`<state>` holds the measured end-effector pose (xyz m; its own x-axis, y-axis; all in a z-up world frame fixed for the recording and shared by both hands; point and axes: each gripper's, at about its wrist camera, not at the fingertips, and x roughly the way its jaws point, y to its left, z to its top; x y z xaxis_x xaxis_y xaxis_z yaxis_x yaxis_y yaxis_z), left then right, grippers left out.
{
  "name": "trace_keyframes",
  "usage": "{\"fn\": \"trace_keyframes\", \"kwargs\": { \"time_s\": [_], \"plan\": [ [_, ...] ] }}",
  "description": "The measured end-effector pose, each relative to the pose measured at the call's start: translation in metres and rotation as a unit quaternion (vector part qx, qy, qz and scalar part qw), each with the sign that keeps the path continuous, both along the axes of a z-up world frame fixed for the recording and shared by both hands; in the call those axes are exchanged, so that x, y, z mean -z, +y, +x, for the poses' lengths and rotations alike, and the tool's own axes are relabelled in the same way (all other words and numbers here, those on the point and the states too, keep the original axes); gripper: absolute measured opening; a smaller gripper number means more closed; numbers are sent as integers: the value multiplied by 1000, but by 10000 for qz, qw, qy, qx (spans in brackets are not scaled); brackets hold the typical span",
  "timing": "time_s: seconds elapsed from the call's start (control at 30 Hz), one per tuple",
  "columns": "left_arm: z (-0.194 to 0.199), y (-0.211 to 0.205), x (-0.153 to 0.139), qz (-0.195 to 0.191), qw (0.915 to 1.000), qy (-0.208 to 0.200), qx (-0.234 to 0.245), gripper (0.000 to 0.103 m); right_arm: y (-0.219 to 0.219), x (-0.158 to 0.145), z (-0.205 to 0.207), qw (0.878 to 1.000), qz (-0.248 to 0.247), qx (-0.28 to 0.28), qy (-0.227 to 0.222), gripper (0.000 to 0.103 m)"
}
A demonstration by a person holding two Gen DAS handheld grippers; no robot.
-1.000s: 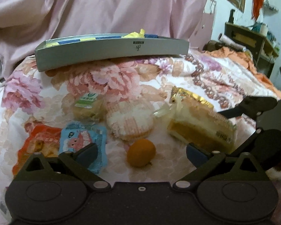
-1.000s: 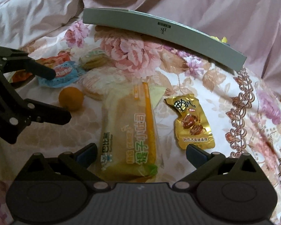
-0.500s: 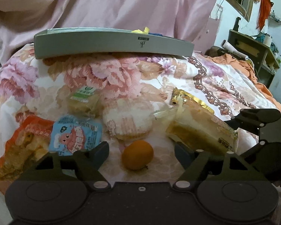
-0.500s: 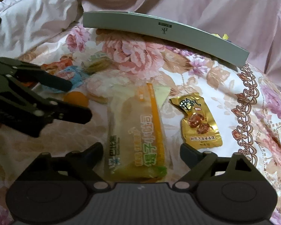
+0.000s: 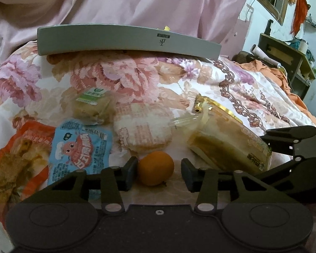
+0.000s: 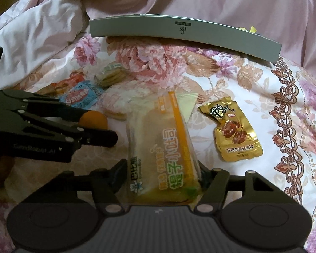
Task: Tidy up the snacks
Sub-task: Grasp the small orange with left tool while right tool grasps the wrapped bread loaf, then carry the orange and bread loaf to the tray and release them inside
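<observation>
Closing on two snacks at once: the left tongs (image 5: 157,174) are narrowing around the small round orange fruit (image 5: 155,167), one pad touching, the other apart; the right tongs (image 6: 161,174) are squeezing the yellow plastic-wrapped cake (image 6: 164,147). Both should be pinched gently, the wrapper crushing easily. Everything lies on the floral-quilted bed (image 5: 137,80), the long grey box (image 5: 124,40) beyond

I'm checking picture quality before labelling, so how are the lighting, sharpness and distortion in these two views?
Left wrist view: dim, warm indoor light; the grey box bows from fisheye distortion; the orange fruit is fairly sharp; corners are vignetted black. Right wrist view: similarly dim; glare on the gold snack packet; the yellow bread pack print is readable; edges curve and darken.
</observation>
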<state>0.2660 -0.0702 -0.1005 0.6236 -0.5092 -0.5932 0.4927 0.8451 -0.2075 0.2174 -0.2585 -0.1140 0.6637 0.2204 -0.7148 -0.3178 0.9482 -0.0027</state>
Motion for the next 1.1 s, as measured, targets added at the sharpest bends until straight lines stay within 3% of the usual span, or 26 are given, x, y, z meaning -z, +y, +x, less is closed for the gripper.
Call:
{"fn": "trace_keyframes", "kwargs": {
  "time_s": [0.4, 0.57, 0.63, 0.77, 0.9, 1.1],
  "plan": [
    [-11, 0, 6, 67, 9993, -375, -42, 38, 5, 3, 0, 10000, -48, 48, -72, 72],
    [-15, 1, 6, 56, 9989, -467, -46, 37, 9, 1, -4, 9997, -149, 20, -203, 57],
    [-18, 0, 5, 88, 9986, -516, -75, 37, 11, 1, -7, 9994, -221, 38, -277, 56],
    [-26, -1, 3, 212, 9977, -626, -138, 37, 25, 4, -15, 9951, -725, -87, -660, 55],
    [-33, 2, -1, 252, 9967, -702, -319, 37, 44, 8, -29, 9802, -1531, -383, -1194, 55],
    [-41, 8, -10, 174, 9958, -607, -659, 37, 52, 10, -39, 9665, -1998, -428, -1555, 54]
  ]
}}
